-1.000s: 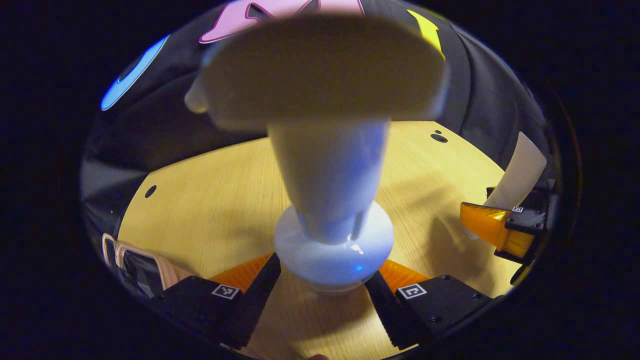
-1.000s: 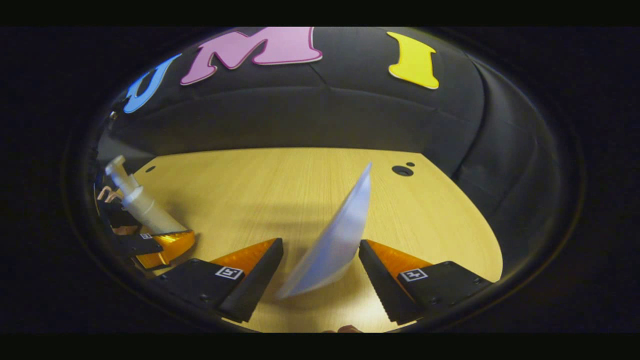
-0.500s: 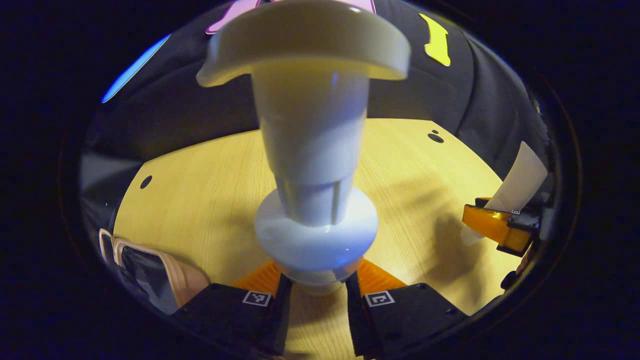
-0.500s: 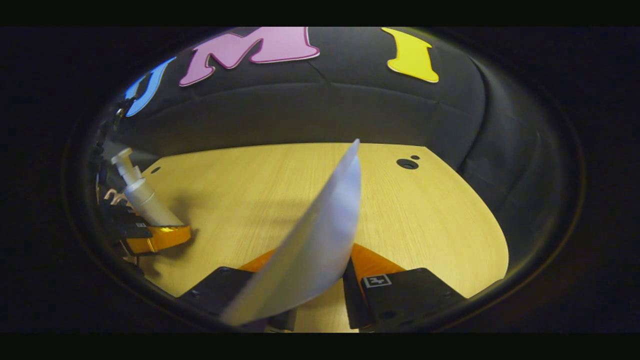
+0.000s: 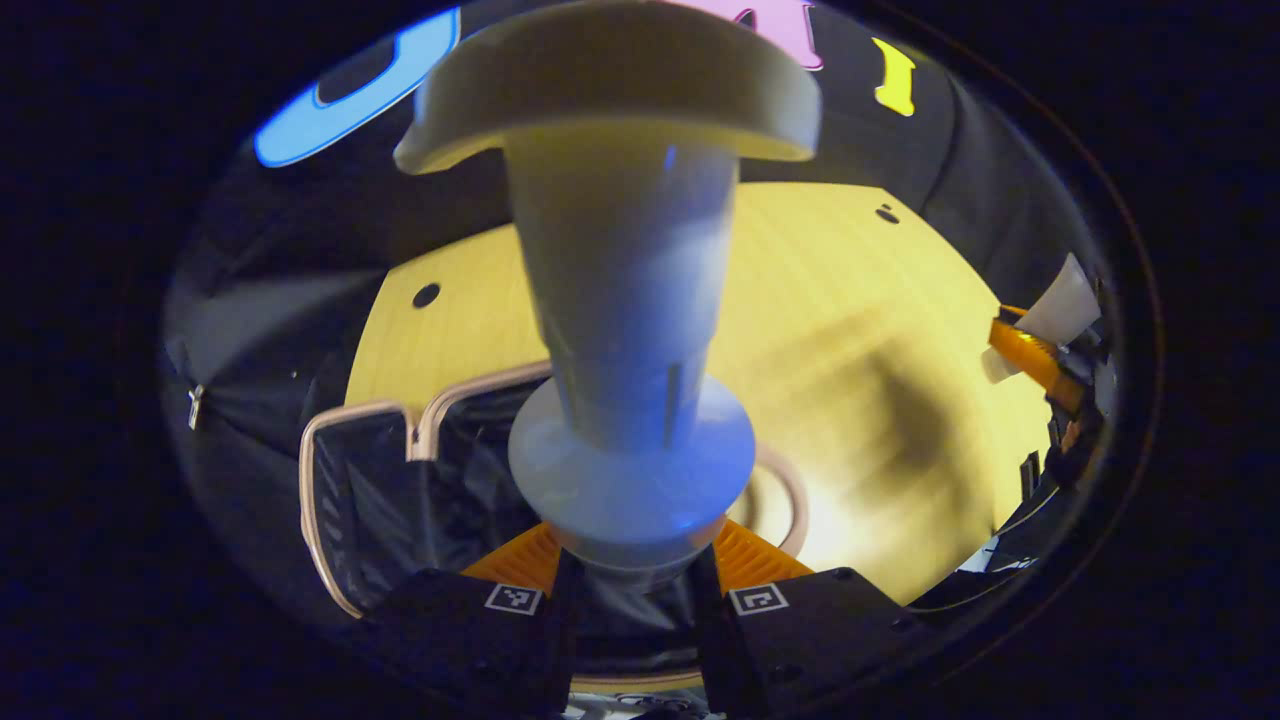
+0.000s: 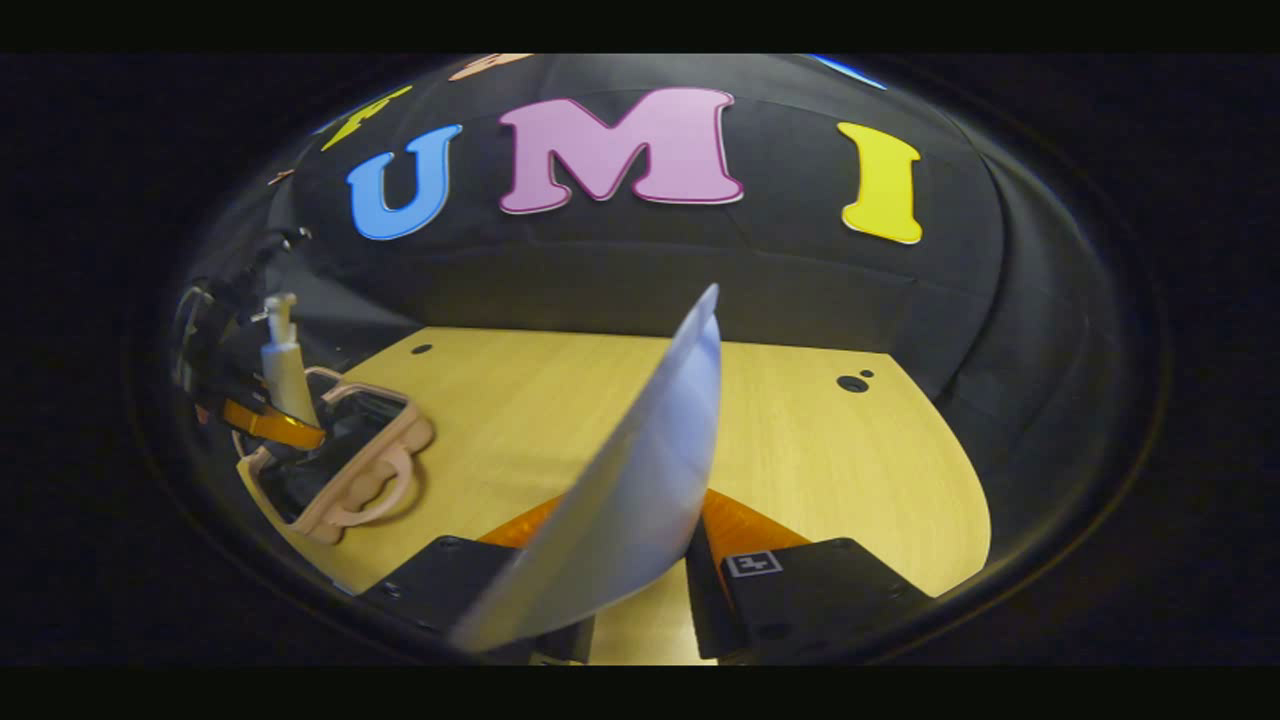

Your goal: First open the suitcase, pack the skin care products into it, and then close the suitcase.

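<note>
My left gripper (image 5: 633, 590) is shut on a white pump bottle (image 5: 625, 330), which stands upright between its fingers, pump head on top. Below it the open suitcase (image 5: 360, 480) shows its pink rim and dark lining. My right gripper (image 6: 640, 600) is shut on a white squeeze tube (image 6: 650, 480) that tilts up and to the right over the table. In the right gripper view, the left gripper (image 6: 262, 425) holds the pump bottle (image 6: 282, 360) above the pink suitcase (image 6: 345, 480) at the far left. In the left gripper view, the right gripper (image 5: 1035, 355) and its tube (image 5: 1055, 305) sit at the right edge.
The light wooden table (image 6: 800, 450) has small round holes near its back corners. The black cloth wall (image 6: 650, 270) closes off the back. A strip of the table's front edge runs beside the suitcase.
Both grippers closed on their items and lifted. The left one carried the pump bottle leftward to above the open suitcase. The right one rose with the tube and drew back.
</note>
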A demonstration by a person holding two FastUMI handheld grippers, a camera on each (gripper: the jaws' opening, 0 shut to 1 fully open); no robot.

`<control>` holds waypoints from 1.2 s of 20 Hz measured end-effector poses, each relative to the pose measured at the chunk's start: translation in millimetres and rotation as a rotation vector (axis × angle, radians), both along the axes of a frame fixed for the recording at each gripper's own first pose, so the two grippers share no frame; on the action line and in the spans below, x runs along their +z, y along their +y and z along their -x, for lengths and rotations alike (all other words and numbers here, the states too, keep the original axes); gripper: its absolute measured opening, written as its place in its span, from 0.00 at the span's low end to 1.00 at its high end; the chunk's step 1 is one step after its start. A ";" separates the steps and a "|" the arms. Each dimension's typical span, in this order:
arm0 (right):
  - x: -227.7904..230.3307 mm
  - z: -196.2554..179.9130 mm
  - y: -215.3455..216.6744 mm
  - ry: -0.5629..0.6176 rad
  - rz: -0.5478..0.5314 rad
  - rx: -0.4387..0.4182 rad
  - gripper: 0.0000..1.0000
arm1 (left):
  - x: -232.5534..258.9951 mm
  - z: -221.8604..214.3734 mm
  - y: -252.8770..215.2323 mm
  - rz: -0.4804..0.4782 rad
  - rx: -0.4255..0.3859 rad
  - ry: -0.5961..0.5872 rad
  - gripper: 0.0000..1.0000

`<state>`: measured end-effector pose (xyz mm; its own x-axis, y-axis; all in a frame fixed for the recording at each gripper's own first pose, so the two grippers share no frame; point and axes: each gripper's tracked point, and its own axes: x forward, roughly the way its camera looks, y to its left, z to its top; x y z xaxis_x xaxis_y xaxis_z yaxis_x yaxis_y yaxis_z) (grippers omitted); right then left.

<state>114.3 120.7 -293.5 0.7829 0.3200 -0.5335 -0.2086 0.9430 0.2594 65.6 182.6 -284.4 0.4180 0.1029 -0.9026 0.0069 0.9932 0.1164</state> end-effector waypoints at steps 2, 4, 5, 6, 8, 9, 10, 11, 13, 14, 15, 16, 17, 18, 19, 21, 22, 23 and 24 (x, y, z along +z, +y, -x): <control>17.1 13.7 23.8 -0.008 -0.047 0.030 0.47 | -33.1 35.3 30.6 0.025 0.051 0.159 0.53; 31.1 23.4 41.6 -0.030 -0.046 0.065 0.48 | -67.0 53.4 42.6 0.026 0.091 0.284 0.53; 37.0 27.6 48.9 -0.037 -0.045 0.078 0.48 | -75.8 73.4 47.0 0.019 0.102 0.333 0.53; 41.9 32.1 55.5 -0.039 -0.052 0.088 0.48 | -86.2 78.7 48.2 0.014 0.117 0.372 0.53; 49.1 41.0 66.4 -0.029 -0.061 0.103 0.49 | -98.4 87.8 52.4 0.017 0.147 0.415 0.56; 51.5 43.6 70.7 -0.024 -0.052 0.111 0.49 | -104.6 87.0 54.5 0.031 0.166 0.419 0.53; 52.2 47.2 75.9 -0.013 -0.037 0.125 0.49 | -98.4 85.2 51.5 0.052 0.180 0.410 0.53; 52.0 50.7 82.4 -0.002 -0.026 0.141 0.49 | -103.5 84.1 50.4 0.074 0.182 0.400 0.54; 58.1 55.7 100.3 0.012 -0.027 0.187 0.49 | -98.1 81.9 47.0 0.104 0.173 0.348 0.60; 61.7 58.7 113.6 0.020 -0.032 0.218 0.49 | -93.3 79.2 45.8 0.116 0.165 0.292 0.66; 64.4 61.5 128.2 0.031 -0.041 0.253 0.49 | -81.7 75.1 47.0 0.121 0.150 0.214 0.69; 66.0 64.6 146.8 0.046 -0.057 0.291 0.48 | -65.9 72.6 49.3 0.121 0.138 0.145 0.75; 68.1 68.2 164.7 0.070 -0.081 0.330 0.48 | -46.1 71.7 54.7 0.119 0.131 0.063 0.79; 68.8 71.2 185.3 0.099 -0.113 0.365 0.48 | -27.6 70.3 60.2 0.125 0.134 -0.019 0.87; 70.2 74.8 209.7 0.127 -0.145 0.395 0.48 | -8.3 74.5 65.9 0.138 0.147 -0.082 0.90; 75.7 77.5 253.5 0.188 -0.219 0.438 0.48 | 18.3 90.2 86.2 0.149 0.196 -0.180 0.92; 75.9 75.7 273.3 0.217 -0.255 0.454 0.48 | 30.7 101.1 101.3 0.140 0.231 -0.219 0.93; 68.0 76.8 292.2 0.260 -0.265 0.471 0.49 | 41.2 113.0 116.3 0.128 0.268 -0.254 0.93; 55.0 75.9 310.9 0.311 -0.254 0.480 0.49 | 51.2 127.9 133.3 0.122 0.306 -0.283 0.93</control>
